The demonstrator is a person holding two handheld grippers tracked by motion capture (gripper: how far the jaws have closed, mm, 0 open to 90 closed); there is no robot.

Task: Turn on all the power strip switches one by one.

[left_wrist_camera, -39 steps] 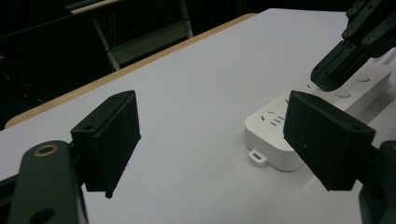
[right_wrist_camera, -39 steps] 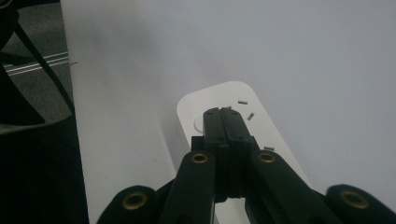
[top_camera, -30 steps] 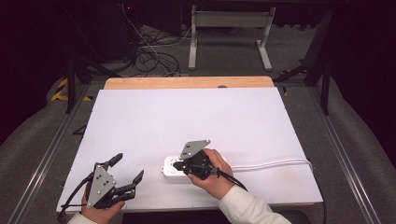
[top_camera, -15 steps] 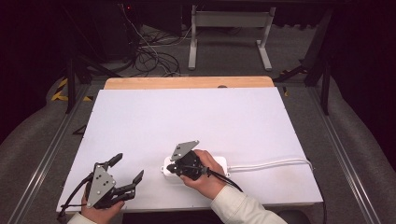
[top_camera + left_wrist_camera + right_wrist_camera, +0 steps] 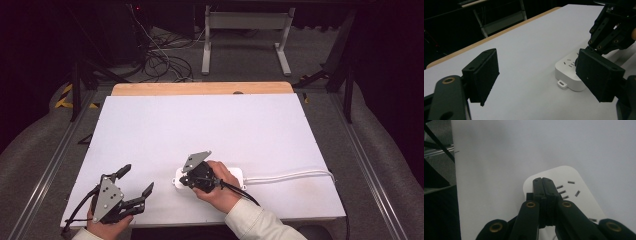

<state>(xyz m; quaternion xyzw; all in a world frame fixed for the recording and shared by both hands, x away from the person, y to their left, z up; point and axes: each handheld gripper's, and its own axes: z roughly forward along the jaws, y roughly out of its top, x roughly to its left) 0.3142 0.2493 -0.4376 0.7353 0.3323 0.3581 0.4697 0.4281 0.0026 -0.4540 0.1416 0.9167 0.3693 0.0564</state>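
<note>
While we hunt for a brand, the white power strip (image 5: pixel 210 178) at 6 o'clock on the table (image 5: pixel 210 125) shows no readable writing. Our right gripper (image 5: pixel 545 182), jaws pressed together, sits over its sockets; our left gripper (image 5: pixel 135 182) is spread wide at 7 o'clock.

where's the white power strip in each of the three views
High view: the white power strip lies near the table's front edge, right of centre, partly under the right hand.
Left gripper view: at right of centre, beside the tongs' right jaw.
Right gripper view: at lower centre, just beyond the shut tongs' tips.
Shared landmark: the white tabletop under the strip.
</note>
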